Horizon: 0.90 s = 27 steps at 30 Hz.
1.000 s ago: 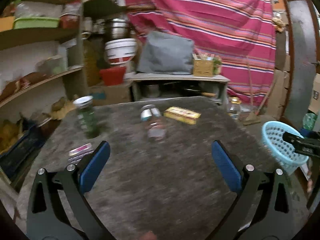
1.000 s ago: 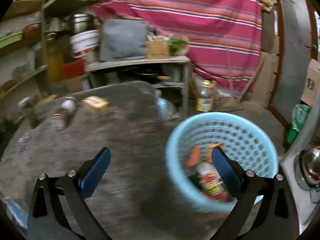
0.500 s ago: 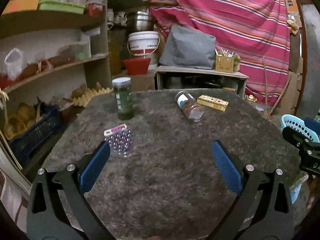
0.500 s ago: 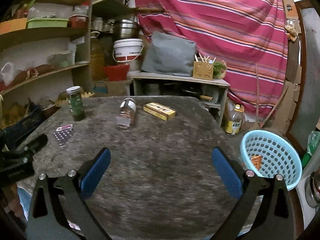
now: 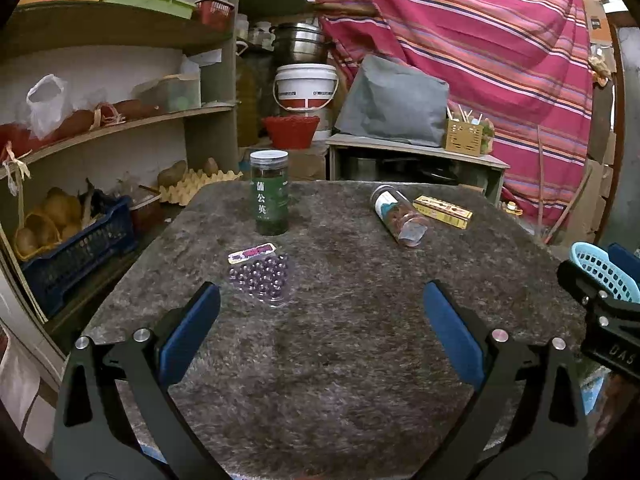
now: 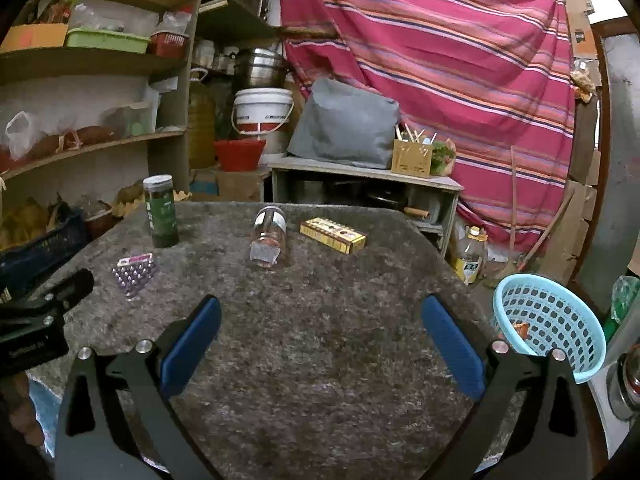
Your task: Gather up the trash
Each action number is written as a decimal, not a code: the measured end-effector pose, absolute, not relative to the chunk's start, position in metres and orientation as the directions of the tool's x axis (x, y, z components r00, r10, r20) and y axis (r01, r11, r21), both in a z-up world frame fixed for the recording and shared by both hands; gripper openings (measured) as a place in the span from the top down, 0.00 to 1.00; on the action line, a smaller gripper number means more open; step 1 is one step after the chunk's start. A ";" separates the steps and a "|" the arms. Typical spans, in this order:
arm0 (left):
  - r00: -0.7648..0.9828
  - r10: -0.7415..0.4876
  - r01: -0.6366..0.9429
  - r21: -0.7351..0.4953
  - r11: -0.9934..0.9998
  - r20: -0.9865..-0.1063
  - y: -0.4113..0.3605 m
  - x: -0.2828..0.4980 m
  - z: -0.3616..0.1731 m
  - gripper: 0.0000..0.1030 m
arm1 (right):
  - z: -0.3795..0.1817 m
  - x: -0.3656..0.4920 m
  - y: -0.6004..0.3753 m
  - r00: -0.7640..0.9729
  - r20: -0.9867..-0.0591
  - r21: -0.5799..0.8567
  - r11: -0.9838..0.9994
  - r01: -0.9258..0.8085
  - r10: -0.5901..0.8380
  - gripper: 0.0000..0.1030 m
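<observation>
Both views now sit farther back from the grey felt-covered worktop than half a second ago, so the items on it look slightly larger and steadier, while none of them has shifted place. Left hand-held gripper hangs over the near edge with its blue-padded fingers spread wide and nothing between them. Right hand-held gripper is spread just as wide and equally empty.

At the far left stands an upright dark green cylindrical jar with a clear lid, its label carrying white Chinese characters that read 蒲公英. Just in front of it lies a flat clear plastic packet of purple beads with a pink and white header card whose print is too small to read. Toward the far middle a clear plastic jar with a white lid lies on its side, brownish contents showing through and a white and blue label near the cap. Beside it rests a flat yellow rectangular cardboard box with unreadable print.

Off the worktop's right edge sits a round light blue perforated plastic basket, with an orange scrap inside against its wall.
</observation>
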<state>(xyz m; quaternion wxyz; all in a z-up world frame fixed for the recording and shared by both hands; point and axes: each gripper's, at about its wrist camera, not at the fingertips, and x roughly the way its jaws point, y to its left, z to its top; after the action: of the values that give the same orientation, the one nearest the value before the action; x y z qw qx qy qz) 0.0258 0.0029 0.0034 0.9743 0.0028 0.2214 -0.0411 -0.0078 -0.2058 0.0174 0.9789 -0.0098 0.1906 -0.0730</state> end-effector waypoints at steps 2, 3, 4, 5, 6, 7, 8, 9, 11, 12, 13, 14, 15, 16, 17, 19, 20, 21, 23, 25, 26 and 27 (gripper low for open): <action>0.896 -0.082 0.080 -0.022 0.997 -0.437 0.003 0.025 0.002 0.05 | 0.018 -0.008 -0.206 0.916 -0.373 -0.049 0.989 0.140 -0.148 0.04; 0.894 -0.086 0.083 -0.028 0.996 -0.439 0.003 0.025 0.001 0.05 | 0.018 -0.009 -0.206 0.916 -0.371 -0.050 0.988 0.144 -0.152 0.04; 0.893 -0.091 0.087 -0.030 0.996 -0.440 0.002 0.024 0.001 0.05 | 0.018 -0.008 -0.206 0.916 -0.371 -0.047 0.989 0.143 -0.150 0.04; 0.893 -0.095 0.092 -0.029 0.995 -0.440 0.001 0.023 0.001 0.05 | 0.018 -0.008 -0.206 0.916 -0.372 -0.048 0.988 0.144 -0.151 0.04; 0.893 -0.096 0.094 -0.026 0.995 -0.439 0.001 0.023 0.001 0.05 | 0.018 -0.008 -0.206 0.916 -0.370 -0.051 0.988 0.146 -0.154 0.04; 0.895 -0.096 0.095 -0.023 0.995 -0.436 -0.001 0.022 0.001 0.05 | 0.018 -0.009 -0.206 0.917 -0.368 -0.053 0.988 0.147 -0.156 0.04; 0.896 -0.096 0.097 -0.021 0.995 -0.434 -0.002 0.021 0.001 0.05 | 0.018 -0.009 -0.206 0.917 -0.367 -0.053 0.988 0.147 -0.156 0.04; 0.896 -0.097 0.098 -0.019 0.995 -0.434 -0.003 0.021 0.001 0.05 | 0.018 -0.009 -0.206 0.916 -0.368 -0.051 0.988 0.148 -0.156 0.04; 0.897 -0.098 0.099 -0.020 0.995 -0.432 -0.004 0.019 0.001 0.05 | 0.019 -0.011 -0.207 0.917 -0.366 -0.046 0.988 0.150 -0.156 0.04; 0.897 -0.097 0.098 -0.019 0.995 -0.431 -0.004 0.019 0.001 0.05 | 0.019 -0.012 -0.207 0.918 -0.365 -0.046 0.987 0.151 -0.158 0.04; 0.897 -0.098 0.099 -0.019 0.995 -0.430 -0.004 0.019 0.001 0.05 | 0.019 -0.013 -0.208 0.918 -0.363 -0.047 0.987 0.151 -0.158 0.04; 0.897 -0.100 0.101 -0.020 0.995 -0.430 -0.004 0.019 0.001 0.05 | 0.019 -0.013 -0.208 0.919 -0.362 -0.046 0.987 0.152 -0.158 0.04; 0.897 -0.104 0.104 -0.023 0.994 -0.430 -0.005 0.019 0.001 0.05 | 0.019 -0.015 -0.208 0.919 -0.359 -0.048 0.987 0.155 -0.162 0.04; 0.897 -0.104 0.104 -0.024 0.994 -0.430 -0.005 0.018 0.002 0.05 | 0.020 -0.014 -0.209 0.919 -0.360 -0.049 0.986 0.157 -0.164 0.04; 0.897 -0.103 0.103 -0.023 0.994 -0.430 -0.007 0.018 0.002 0.05 | 0.020 -0.015 -0.210 0.918 -0.359 -0.052 0.986 0.158 -0.166 0.04; 0.896 -0.106 0.109 -0.019 0.994 -0.431 -0.008 0.018 0.002 0.05 | 0.020 -0.015 -0.210 0.918 -0.357 -0.059 0.985 0.160 -0.171 0.04; 0.896 -0.109 0.113 -0.016 0.993 -0.431 -0.009 0.017 0.003 0.05 | 0.020 -0.015 -0.211 0.918 -0.357 -0.060 0.985 0.161 -0.172 0.04; 0.895 -0.111 0.116 -0.016 0.993 -0.431 -0.010 0.017 0.004 0.05 | 0.020 -0.015 -0.212 0.918 -0.358 -0.060 0.985 0.161 -0.172 0.04; 0.896 -0.118 0.126 -0.011 0.992 -0.428 -0.012 0.015 0.005 0.05 | 0.021 -0.015 -0.212 0.918 -0.359 -0.058 0.985 0.160 -0.170 0.04; 0.900 -0.116 0.128 0.000 0.992 -0.421 -0.014 0.013 0.005 0.05 | 0.021 -0.015 -0.212 0.917 -0.361 -0.056 0.985 0.161 -0.170 0.04; 0.901 -0.114 0.128 0.005 0.992 -0.419 -0.015 0.013 0.005 0.05 | 0.021 -0.015 -0.212 0.917 -0.361 -0.058 0.985 0.162 -0.172 0.04; 0.901 -0.114 0.128 0.007 0.992 -0.418 -0.016 0.012 0.005 0.05 | 0.021 -0.015 -0.212 0.917 -0.360 -0.061 0.985 0.163 -0.174 0.04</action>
<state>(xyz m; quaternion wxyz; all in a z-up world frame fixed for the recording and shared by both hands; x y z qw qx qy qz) 0.0124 -0.0157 0.0049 0.9748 0.0172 0.2134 -0.0620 -0.0151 -0.2124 0.0210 0.9789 -0.0147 0.1849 -0.0860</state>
